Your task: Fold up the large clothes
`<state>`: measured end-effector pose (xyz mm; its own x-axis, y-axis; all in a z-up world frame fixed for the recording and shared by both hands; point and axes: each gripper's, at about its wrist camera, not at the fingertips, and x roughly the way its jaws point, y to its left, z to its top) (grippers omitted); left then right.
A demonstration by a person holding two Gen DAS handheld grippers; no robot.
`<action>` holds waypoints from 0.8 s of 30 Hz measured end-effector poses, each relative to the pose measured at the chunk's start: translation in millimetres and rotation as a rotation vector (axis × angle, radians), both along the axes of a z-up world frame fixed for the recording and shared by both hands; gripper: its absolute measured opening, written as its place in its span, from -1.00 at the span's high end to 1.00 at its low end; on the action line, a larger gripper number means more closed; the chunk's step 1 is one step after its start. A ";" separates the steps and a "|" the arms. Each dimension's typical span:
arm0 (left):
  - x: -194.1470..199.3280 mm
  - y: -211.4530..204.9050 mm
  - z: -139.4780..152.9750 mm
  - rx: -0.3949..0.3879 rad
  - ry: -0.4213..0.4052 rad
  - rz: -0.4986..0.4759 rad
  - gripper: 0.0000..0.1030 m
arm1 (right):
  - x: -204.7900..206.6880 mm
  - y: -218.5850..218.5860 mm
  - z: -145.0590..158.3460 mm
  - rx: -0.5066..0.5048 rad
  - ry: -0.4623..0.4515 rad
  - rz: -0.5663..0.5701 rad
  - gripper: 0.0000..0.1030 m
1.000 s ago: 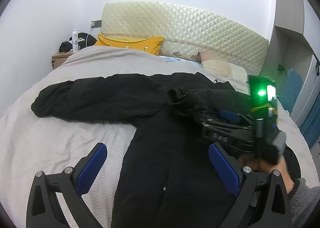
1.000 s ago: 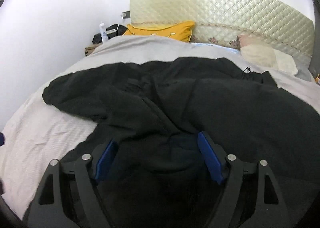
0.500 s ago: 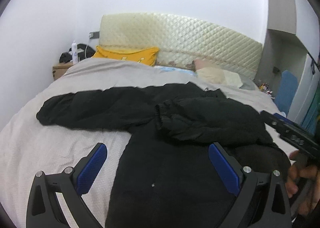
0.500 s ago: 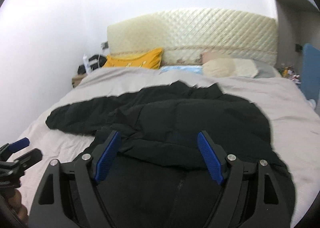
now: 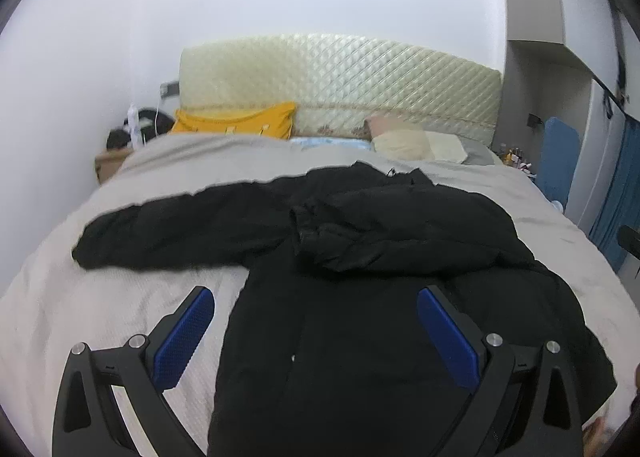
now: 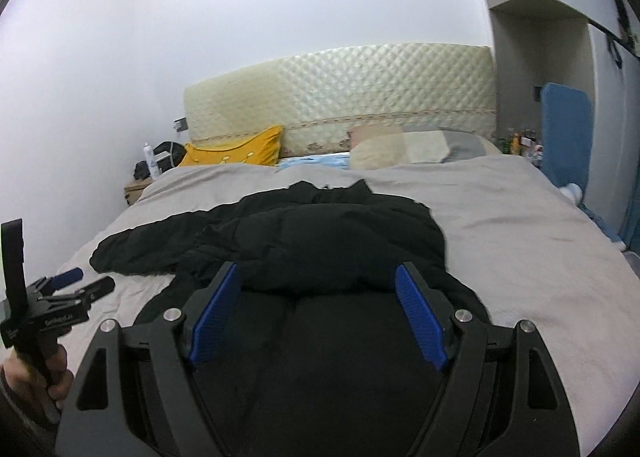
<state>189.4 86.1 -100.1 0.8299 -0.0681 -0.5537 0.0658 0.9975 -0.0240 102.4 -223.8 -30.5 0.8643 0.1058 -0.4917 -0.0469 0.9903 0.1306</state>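
Observation:
A large black jacket [image 5: 360, 297] lies spread on the grey bed [image 5: 80, 297]. Its right sleeve [image 5: 400, 233] is folded across the chest. Its left sleeve [image 5: 168, 233] stretches out flat to the left. My left gripper [image 5: 316, 331] is open and empty, held above the jacket's lower body. My right gripper [image 6: 318, 305] is open and empty, above the jacket [image 6: 320, 241] near its lower part. The left gripper also shows at the left edge of the right wrist view [image 6: 80, 281].
A yellow pillow [image 5: 236, 123] and a beige pillow [image 5: 404, 141] lie by the quilted headboard [image 5: 340, 77]. A nightstand with a bottle [image 5: 134, 129] stands at the far left. Blue items [image 5: 556, 161] stand along the right wall.
My right gripper let go of the sleeve, which now lies folded across the chest. Both grippers have drawn back and up from the jacket.

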 end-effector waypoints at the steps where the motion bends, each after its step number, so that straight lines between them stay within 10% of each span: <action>1: -2.0 -0.5 0.7 0.005 -0.011 0.002 -0.99 | -4.6 -2.2 -0.5 -0.003 -0.002 -0.002 -0.55; 24: 11.3 -7.2 -14.7 -0.078 -0.001 -0.050 -0.99 | -70.6 -33.9 -23.4 -0.019 -0.054 -0.123 -0.58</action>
<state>200.7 78.8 -114.8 0.8252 -0.1523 -0.5439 0.1158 0.9881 -0.1011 31.8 -257.8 -53.9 0.8954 -0.0113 -0.4452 0.0684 0.9913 0.1125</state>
